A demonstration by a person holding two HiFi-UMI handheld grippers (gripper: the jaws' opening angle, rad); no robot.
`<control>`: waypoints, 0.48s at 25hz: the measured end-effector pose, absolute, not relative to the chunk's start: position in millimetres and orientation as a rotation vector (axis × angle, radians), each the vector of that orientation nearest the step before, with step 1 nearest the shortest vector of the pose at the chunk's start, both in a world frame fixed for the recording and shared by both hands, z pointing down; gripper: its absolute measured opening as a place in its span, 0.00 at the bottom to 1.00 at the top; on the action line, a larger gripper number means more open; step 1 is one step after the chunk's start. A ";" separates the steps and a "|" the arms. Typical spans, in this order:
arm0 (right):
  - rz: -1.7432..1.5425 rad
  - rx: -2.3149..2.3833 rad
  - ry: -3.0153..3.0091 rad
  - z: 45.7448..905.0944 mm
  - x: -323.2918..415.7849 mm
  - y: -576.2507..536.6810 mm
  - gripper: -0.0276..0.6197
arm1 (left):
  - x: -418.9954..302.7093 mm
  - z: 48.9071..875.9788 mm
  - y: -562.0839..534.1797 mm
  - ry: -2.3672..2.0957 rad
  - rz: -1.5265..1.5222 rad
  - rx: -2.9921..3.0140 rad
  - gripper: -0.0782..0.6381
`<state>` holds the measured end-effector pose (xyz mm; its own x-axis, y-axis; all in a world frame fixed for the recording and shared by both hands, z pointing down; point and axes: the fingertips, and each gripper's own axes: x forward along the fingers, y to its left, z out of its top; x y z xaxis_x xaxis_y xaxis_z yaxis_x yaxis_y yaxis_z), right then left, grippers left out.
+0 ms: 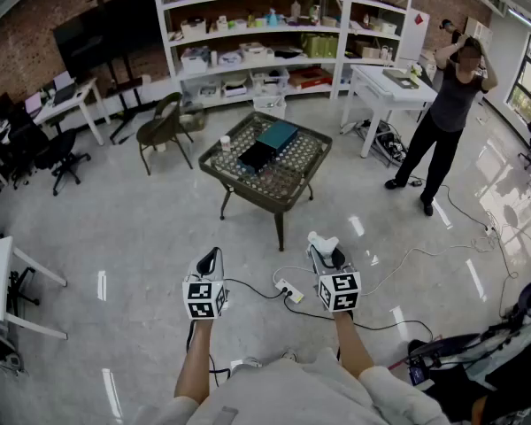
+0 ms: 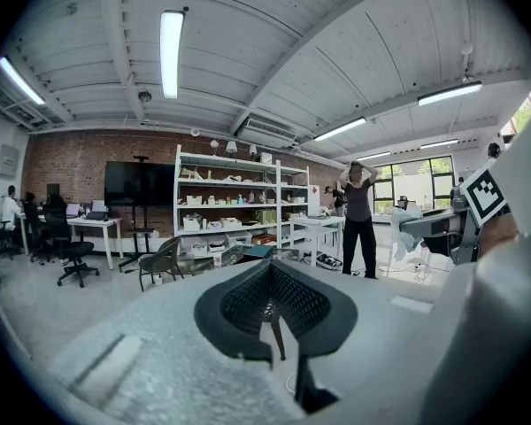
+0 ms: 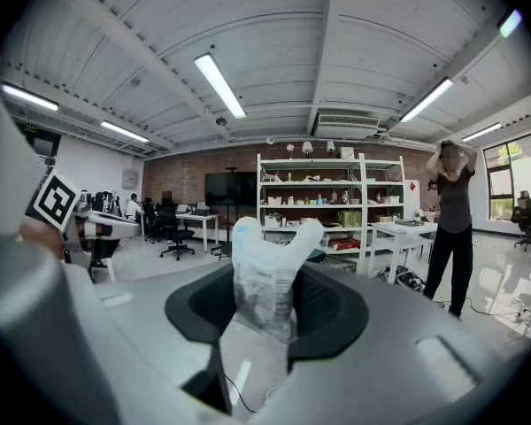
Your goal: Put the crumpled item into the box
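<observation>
Right gripper (image 3: 267,301) clamps crumpled item (image 3: 264,273), short of the table (image 1: 308,156).
Left gripper (image 2: 271,282) closed, empty; box (image 1: 277,135) on table, chair (image 1: 164,129) and person (image 1: 449,104) flanking it.

The right tongs (image 3: 267,292) hide the lower part of the crumpled item (image 3: 265,251). Things on the shelf (image 1: 274,27) far beyond the tongs are too small to tell.

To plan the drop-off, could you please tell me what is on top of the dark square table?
On the dark square lattice-topped table: a teal flat box, a black box and a small white cup. What the boxes hold or cover cannot be seen.
</observation>
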<state>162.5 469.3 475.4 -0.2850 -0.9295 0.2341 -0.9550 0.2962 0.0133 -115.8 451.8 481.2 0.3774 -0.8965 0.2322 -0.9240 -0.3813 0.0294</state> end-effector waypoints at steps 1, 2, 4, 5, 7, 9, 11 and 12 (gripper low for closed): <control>0.187 1.745 -2.367 475.8 163.7 466.3 0.29 | -113.5 482.5 449.2 -1.649 0.266 2.479 0.12; 0.183 1.745 -2.370 476.1 165.1 463.5 0.29 | -111.2 483.7 446.9 -1.648 0.265 2.482 0.12; 0.178 1.744 -2.372 476.7 168.1 459.7 0.29 | -106.9 485.4 443.9 -1.647 0.269 2.483 0.12; 0.178 1.744 -2.372 477.2 169.9 458.9 0.29 | -104.9 486.2 443.5 -1.647 0.273 2.482 0.12; 0.182 1.742 -2.372 478.9 174.0 457.7 0.28 | -100.3 487.3 443.0 -1.647 0.278 2.482 0.12; 0.185 1.738 -2.381 480.2 178.8 456.0 0.29 | -94.3 488.2 441.5 -1.647 0.276 2.483 0.12; 0.185 1.736 -2.389 481.2 182.5 452.9 0.29 | -89.9 489.5 438.1 -1.648 0.273 2.480 0.12; 0.182 1.734 -2.389 482.3 183.7 450.6 0.29 | -88.4 490.3 435.6 -1.648 0.274 2.479 0.12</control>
<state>183.7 450.6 482.3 -0.3017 -0.9279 0.2190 -0.9504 0.3110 0.0087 -88.4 435.6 490.3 0.3790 -0.8953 0.2343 -0.9229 -0.3841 0.0249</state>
